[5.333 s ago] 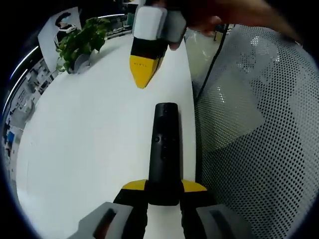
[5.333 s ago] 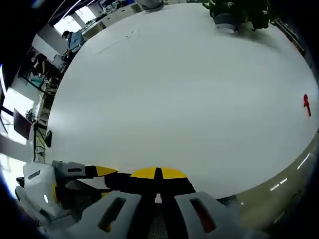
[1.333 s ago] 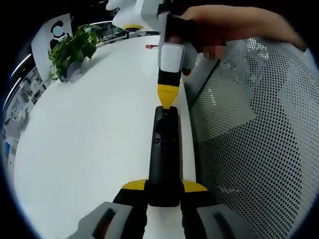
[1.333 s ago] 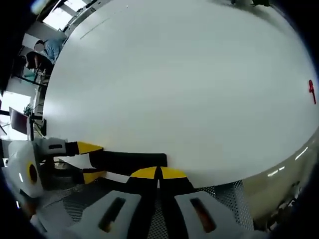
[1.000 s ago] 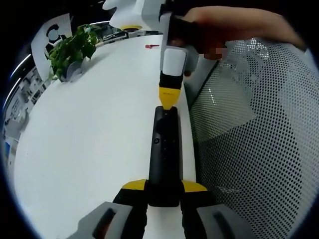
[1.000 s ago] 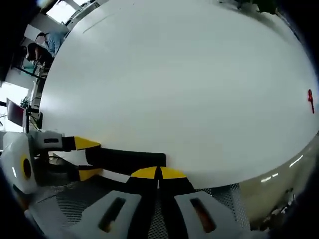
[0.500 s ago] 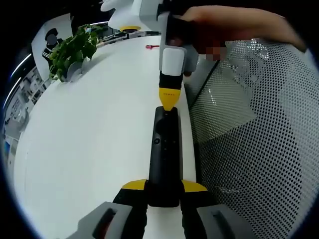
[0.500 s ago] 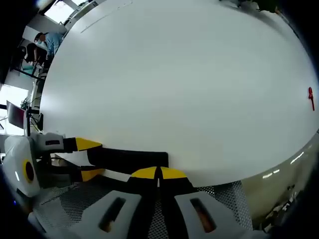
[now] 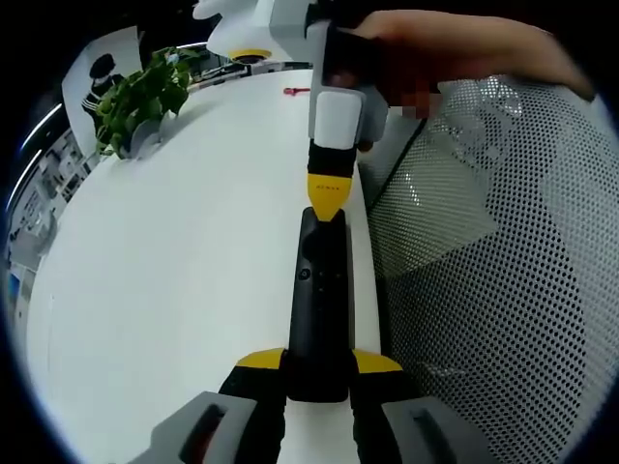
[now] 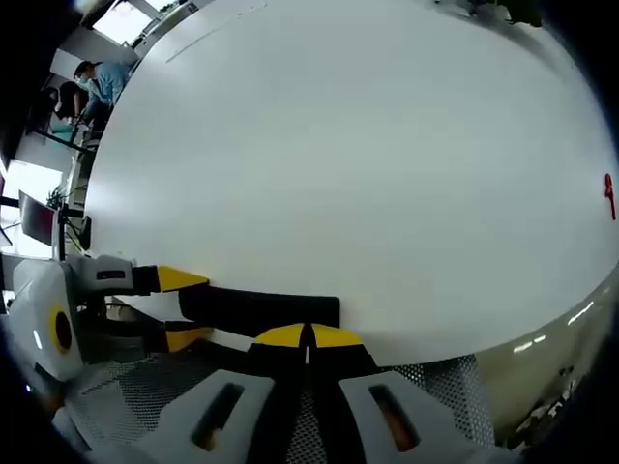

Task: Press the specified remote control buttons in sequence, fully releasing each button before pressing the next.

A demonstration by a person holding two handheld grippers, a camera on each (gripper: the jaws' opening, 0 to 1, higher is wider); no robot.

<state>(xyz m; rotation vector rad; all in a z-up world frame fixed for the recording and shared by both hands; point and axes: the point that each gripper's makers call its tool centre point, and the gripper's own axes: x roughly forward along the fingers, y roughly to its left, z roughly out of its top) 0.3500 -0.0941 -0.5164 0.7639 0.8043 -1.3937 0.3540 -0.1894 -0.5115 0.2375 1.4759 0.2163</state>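
1. The black remote (image 9: 321, 290) was held at its near end by the left tongs (image 9: 319, 372), which were shut tight on it. It was judged to be held this way so that it would not slide when a button was pushed.
2. In the left gripper view, the remote was seen lying flat near the edge of the white surface (image 9: 174, 251), with its far end pointing to 12 o'clock.
3. The right tongs (image 9: 327, 198) were brought down from 12 o'clock, with the yellow tip set on the far end of the remote. A button was probably being pressed there, but the button under the tip could not be seen.
4. In the right gripper view, the two yellow tips of the right tongs (image 10: 308, 336) were seen closed together with nothing between them. They were judged to be kept closed so that one firm point could be used for poking.
5. In that same view, the remote (image 10: 259, 309) was seen just past those tips, with the left tongs (image 10: 179, 307) holding it from 9 o'clock.
6. The remote was long, thin and dark, with small round buttons on top. It looked hard and a little shiny.
7. The surface was smooth, plain and white.
8. A grey mesh chair back (image 9: 484, 251), full of tiny holes, was seen at 3 o'clock in the left gripper view.
9. A leafy green plant (image 9: 135, 92) in a pot was seen far off at 10 o'clock.
10. A small red thing (image 10: 610, 196) was left on the surface, well apart from the remote; what it was could not be told.
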